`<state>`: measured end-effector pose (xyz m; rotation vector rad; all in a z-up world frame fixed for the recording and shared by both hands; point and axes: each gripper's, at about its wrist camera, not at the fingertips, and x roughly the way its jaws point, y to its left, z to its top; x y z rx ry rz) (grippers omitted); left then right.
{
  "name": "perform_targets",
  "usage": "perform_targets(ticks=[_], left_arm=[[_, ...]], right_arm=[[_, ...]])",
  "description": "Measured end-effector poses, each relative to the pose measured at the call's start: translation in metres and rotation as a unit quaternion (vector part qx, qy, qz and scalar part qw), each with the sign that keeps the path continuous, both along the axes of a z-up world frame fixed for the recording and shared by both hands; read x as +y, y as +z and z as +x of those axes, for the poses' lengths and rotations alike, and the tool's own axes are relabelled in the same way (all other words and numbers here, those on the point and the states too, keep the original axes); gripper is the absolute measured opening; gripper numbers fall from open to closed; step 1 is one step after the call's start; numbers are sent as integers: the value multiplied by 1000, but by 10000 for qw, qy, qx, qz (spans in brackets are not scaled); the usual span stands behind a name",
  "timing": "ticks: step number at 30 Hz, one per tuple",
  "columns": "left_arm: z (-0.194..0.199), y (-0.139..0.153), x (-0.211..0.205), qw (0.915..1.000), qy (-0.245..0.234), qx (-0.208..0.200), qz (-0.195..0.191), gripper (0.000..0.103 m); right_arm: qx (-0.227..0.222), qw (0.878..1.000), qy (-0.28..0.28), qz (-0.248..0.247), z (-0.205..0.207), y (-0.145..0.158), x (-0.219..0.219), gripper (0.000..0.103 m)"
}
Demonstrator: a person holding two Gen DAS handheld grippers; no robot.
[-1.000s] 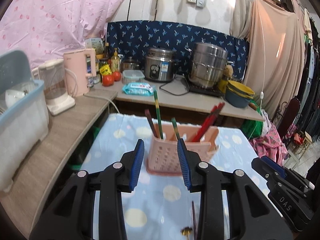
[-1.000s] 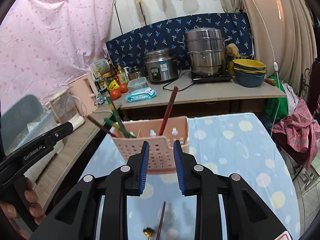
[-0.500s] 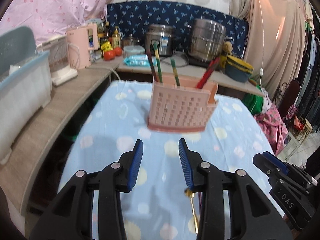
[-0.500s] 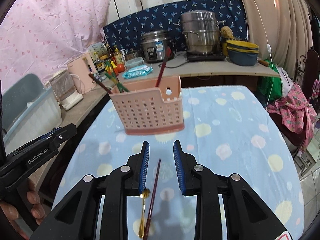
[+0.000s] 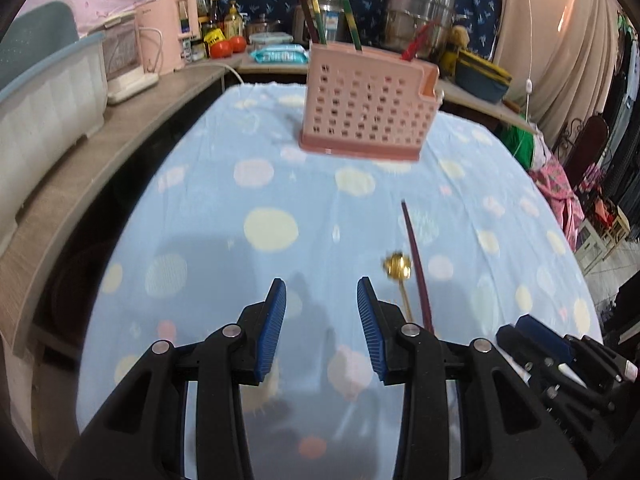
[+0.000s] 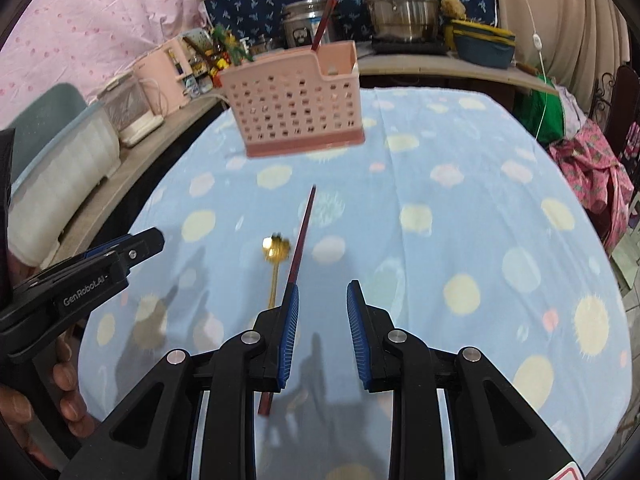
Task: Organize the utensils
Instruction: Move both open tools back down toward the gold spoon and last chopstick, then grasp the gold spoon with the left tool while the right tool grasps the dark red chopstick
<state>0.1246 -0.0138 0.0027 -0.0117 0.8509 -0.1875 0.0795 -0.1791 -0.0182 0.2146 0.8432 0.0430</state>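
A table point(image 5: 208, 208) covered by a pale blue cloth with cream and pink dots fills most of both views. It is bordered on one side by a wooden counter point(image 5: 120, 128), where a grey-blue bin point(image 5: 44, 92), a white appliance and a pink kettle point(image 5: 168, 36) are lined up. Behind it, a second counter is backed by a navy patterned cloth and crowded with a rice cooker, a tall steel steamer point(image 6: 400, 4), stacked bowls point(image 6: 484, 42), tomatoes and a wipes pack point(image 5: 278, 55). A pink sheet is hung at the back, beige curtains at the side.

A pink perforated caddy point(image 5: 368, 112) is set upright at the far end of the table, with chopsticks standing in it (green ones in one end, red in the other). Nearer, a dark red chopstick point(image 6: 302, 236) and a small gold spoon point(image 6: 275, 256) are laid on the cloth just beside each other, well apart from the caddy.

The left gripper point(image 5: 322, 320) is held over bare cloth, jaws apart with nothing between them; the utensils are seen just off its right finger. The right gripper point(image 6: 322, 316) is likewise parted and empty, the chopstick running under its left finger.

Only the right view shows the hand point(image 6: 60, 392) around the left gripper's handle and the chopstick's near end; only the left view shows the right gripper from the side.
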Motion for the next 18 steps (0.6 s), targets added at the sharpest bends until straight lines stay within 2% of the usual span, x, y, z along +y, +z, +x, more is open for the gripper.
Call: perform_targets(ticks=[6, 18], left_arm=[[-10, -16, 2, 9998, 14, 181, 73, 35], [-20, -29, 6, 9992, 1, 394, 72, 35]], right_arm=[[260, 9994, 225, 50, -17, -23, 16, 26], [468, 9974, 551, 27, -23, -39, 40, 26]])
